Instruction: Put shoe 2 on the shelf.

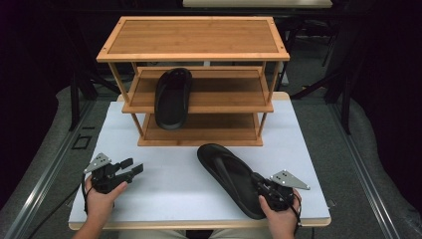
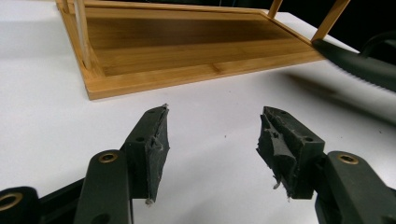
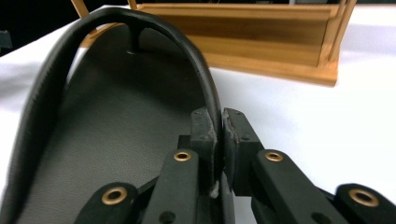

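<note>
A black flip-flop (image 1: 229, 174) lies on the white table (image 1: 169, 184) in front of a bamboo shoe rack (image 1: 194, 37). My right gripper (image 1: 260, 185) is at its near end, shut on the right side of its strap. In the right gripper view the two pads of that gripper (image 3: 219, 126) pinch the strap (image 3: 154, 28), which arches over the footbed (image 3: 107, 121). A second black flip-flop (image 1: 173, 97) rests on the rack's middle shelf, its heel hanging over the front edge. My left gripper (image 1: 133, 167) is at the table's near left, open, with nothing between its fingers (image 2: 154, 140).
The rack has three shelves; its bottom shelf (image 2: 187, 46) is bare and its top shelf too. Bare table lies between the two grippers. The table's front edge (image 1: 199, 224) runs just by the person's hands. Dark floor surrounds the table.
</note>
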The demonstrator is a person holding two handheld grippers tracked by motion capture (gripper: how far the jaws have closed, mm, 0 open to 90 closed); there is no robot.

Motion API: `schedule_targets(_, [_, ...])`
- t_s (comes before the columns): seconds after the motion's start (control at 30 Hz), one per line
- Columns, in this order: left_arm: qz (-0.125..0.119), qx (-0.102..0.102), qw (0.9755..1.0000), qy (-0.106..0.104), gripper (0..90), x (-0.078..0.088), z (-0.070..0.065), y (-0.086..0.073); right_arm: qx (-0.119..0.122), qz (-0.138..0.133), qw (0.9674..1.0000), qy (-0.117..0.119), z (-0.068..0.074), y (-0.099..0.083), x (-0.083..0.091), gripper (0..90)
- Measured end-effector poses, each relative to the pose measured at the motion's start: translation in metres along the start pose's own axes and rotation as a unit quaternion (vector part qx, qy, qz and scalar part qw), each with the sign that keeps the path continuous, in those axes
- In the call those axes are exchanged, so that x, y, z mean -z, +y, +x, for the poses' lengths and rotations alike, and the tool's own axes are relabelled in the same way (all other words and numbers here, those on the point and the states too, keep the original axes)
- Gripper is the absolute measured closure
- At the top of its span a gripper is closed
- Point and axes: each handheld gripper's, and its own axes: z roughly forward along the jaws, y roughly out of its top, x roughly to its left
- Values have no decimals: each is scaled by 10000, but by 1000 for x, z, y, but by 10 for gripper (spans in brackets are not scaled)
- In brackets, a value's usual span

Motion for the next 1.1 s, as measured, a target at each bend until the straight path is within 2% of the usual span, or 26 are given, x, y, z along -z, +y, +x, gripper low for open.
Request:
schedule_targets(0.23, [-28,8,10000,24,422,0,0,0,225,-173,9995,-131,6,5,10,840])
schedule_targets(0.27, [-30,7,10000,26,422,0,0,0,221,-289,9993,-101,7,5,10,840])
schedule_targets(0.3, [-17,-1,10000,38,422,1,0,0,240,-234,9994,-100,8,6,12,840])
schedule_targets(0.4, [-19,1,10000,39,422,1,0,0,256,-378,9989,-101,10,7,13,840])
schedule_targets(0.57, [-53,1,10000,38,423,1,0,0,248,-375,9989,-100,10,9,17,840])
schedule_targets(0.6, [-54,4,10000,41,423,1,0,0,217,-427,9987,-164,10,11,20,839])
schedule_targets(0.63, [-57,2,10000,43,423,1,0,0,221,-514,9983,-131,9,12,20,840])
schedule_targets(0.73, [-59,9,10000,68,423,1,0,0,199,-556,9982,-113,9,15,22,840])
schedule_targets(0.9, [-37,12,10000,69,423,1,-1,-1,173,-662,9975,-170,7,25,26,840])
schedule_targets(0.97, [-45,13,10000,66,423,0,-1,-1,98,-834,9964,-112,4,34,29,840])
schedule_targets(1.1, [-37,28,10000,79,423,0,0,-1,158,-957,9952,-159,2,48,32,840])
